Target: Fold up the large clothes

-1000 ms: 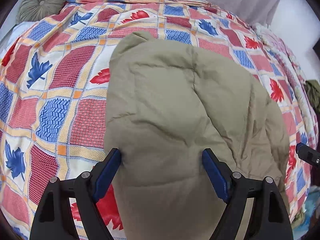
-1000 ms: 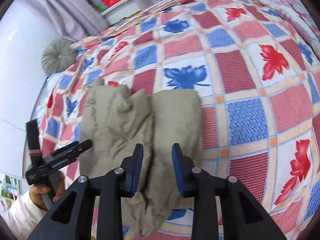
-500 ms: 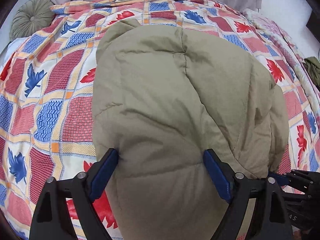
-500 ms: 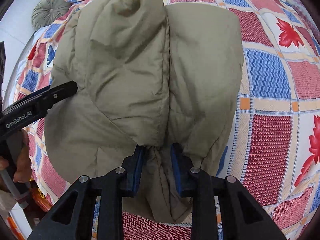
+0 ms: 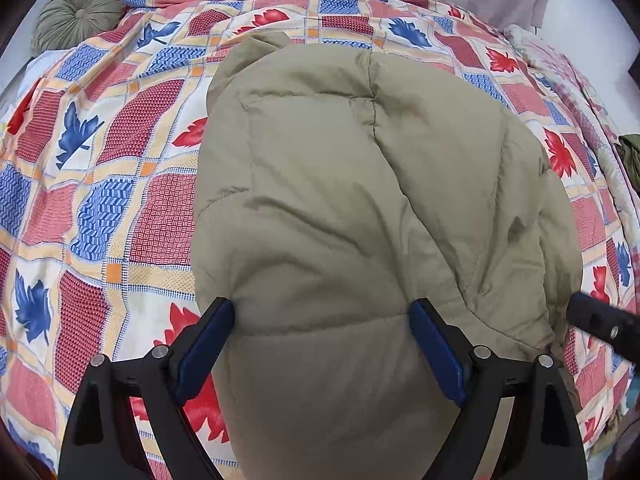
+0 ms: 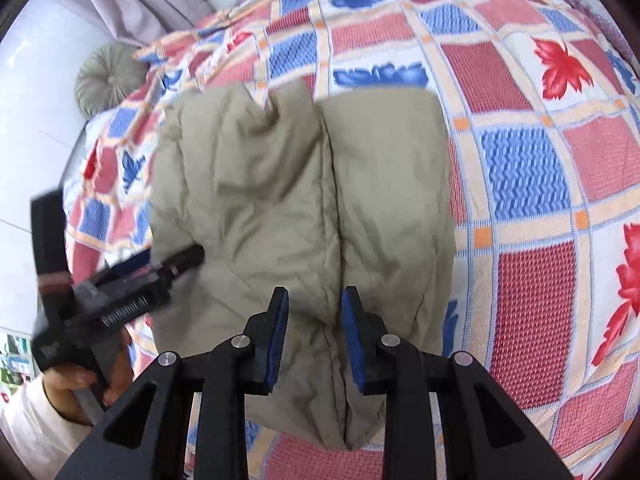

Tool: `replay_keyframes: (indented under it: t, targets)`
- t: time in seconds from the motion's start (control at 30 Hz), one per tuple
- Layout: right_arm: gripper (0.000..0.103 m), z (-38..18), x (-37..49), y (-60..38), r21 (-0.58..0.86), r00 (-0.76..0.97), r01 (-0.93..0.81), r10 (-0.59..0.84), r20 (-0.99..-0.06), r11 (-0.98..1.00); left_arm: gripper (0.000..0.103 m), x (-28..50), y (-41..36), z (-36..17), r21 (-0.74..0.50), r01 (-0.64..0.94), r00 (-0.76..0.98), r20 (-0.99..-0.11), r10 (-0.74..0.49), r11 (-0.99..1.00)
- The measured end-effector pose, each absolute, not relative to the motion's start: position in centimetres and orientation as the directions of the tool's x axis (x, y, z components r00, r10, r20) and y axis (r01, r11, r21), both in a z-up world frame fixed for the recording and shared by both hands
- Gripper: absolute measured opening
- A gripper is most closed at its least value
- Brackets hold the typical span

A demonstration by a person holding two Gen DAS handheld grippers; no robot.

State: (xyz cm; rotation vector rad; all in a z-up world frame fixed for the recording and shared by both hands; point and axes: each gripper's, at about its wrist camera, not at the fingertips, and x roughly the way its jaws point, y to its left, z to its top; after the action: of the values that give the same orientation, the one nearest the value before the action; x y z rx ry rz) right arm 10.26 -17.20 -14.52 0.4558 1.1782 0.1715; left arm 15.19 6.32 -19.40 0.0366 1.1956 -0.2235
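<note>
A puffy khaki jacket lies folded on the patchwork leaf-print bedspread. My left gripper hangs over its near end, jaws wide. The blue pads flank the padding without pinching it, and the fabric runs on past the right pad. In the right wrist view the jacket shows two lengthwise halves meeting at a crease. My right gripper is shut on a ridge of fabric at that crease near the hem. The left gripper rests at the jacket's left side, held by a hand.
A round green cushion sits at the head of the bed near grey curtains. A dark green garment lies at the bed's right edge. The bedspread stretches right of the jacket. The right gripper's tip shows at the jacket's right side.
The left jaws have spread slightly around the jacket's end. The right wrist view swung in close over the jacket, then drew back, its pads staying on the same ridge.
</note>
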Motion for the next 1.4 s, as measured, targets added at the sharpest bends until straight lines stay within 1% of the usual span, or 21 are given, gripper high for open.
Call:
replay_keyframes:
  t: [0.17,0.37,0.43,0.5,0.6,0.63,0.8,0.9,0.97,1.03,1.1,1.23,1.3,1.4]
  targets:
    - [0.030,-13.7,11.5,-16.9,0.442,0.387,0.102,0.373,-0.843,0.891,0.090,15.0,6.6,-18.9,-0.097,0.172,0.329,-0.932,-0.150,0.980]
    - [0.031,-14.6,10.8,-16.4,0.413,0.328,0.118,0.357,-0.875,0.903,0.090,14.6,7.0,-18.4,-0.097,0.168,0.319,-0.936,-0.147,0.981]
    - [0.031,-15.1,10.3,-16.7,0.404,0.312,0.128,0.350,-0.883,0.906,0.095,14.3,7.1,-18.4,-0.090,0.165,0.315,-0.939,-0.139,0.982]
    - [0.031,-15.4,9.9,-16.9,0.397,0.299,0.134,0.345,-0.890,0.908,0.095,14.1,7.2,-18.3,-0.088,0.163,0.322,-0.937,-0.137,0.983]
    - [0.034,-15.6,9.1,-17.3,0.383,0.282,0.148,0.333,-0.900,0.912,0.095,13.7,7.4,-18.2,-0.082,0.156,0.317,-0.940,-0.128,0.984]
    - [0.034,-15.6,8.8,-17.3,0.381,0.277,0.152,0.331,-0.902,0.912,0.103,13.6,7.5,-18.0,-0.078,0.150,0.313,-0.942,-0.122,0.986]
    - [0.035,-14.7,7.6,-17.8,0.364,0.255,0.167,0.316,-0.914,0.916,0.103,12.2,8.0,-16.2,-0.086,0.132,0.304,-0.945,-0.123,0.987]
    - [0.046,-13.5,6.9,-17.9,0.354,0.246,0.171,0.308,-0.919,0.919,0.103,11.0,8.3,-14.2,-0.053,0.134,0.318,-0.943,-0.093,0.990]
    - [0.050,-12.5,6.4,-17.9,0.353,0.245,0.171,0.307,-0.920,0.920,0.103,10.1,8.3,-12.6,-0.032,0.146,0.337,-0.938,-0.080,0.989]
    - [0.059,-11.3,5.8,-17.8,0.349,0.251,0.173,0.302,-0.920,0.921,0.103,9.0,8.6,-10.9,-0.015,0.156,0.360,-0.930,-0.071,0.988]
    - [0.064,-10.0,5.3,-17.8,0.346,0.260,0.174,0.296,-0.919,0.922,0.103,8.2,9.0,-9.2,-0.010,0.157,0.370,-0.926,-0.069,0.988]
    - [0.081,-6.6,4.3,-17.3,0.313,0.294,0.166,0.256,-0.921,0.935,0.103,6.3,10.1,-5.9,0.007,0.123,0.399,-0.916,-0.043,0.992]
    - [0.081,-4.8,3.9,-16.9,0.297,0.315,0.163,0.236,-0.919,0.941,0.103,5.4,10.4,-4.2,0.051,0.102,0.430,-0.903,0.002,0.993]
    - [0.085,-2.4,3.5,-16.5,0.274,0.344,0.159,0.207,-0.916,0.949,0.103,4.3,10.7,-2.4,0.057,0.099,0.447,-0.894,0.006,0.993]
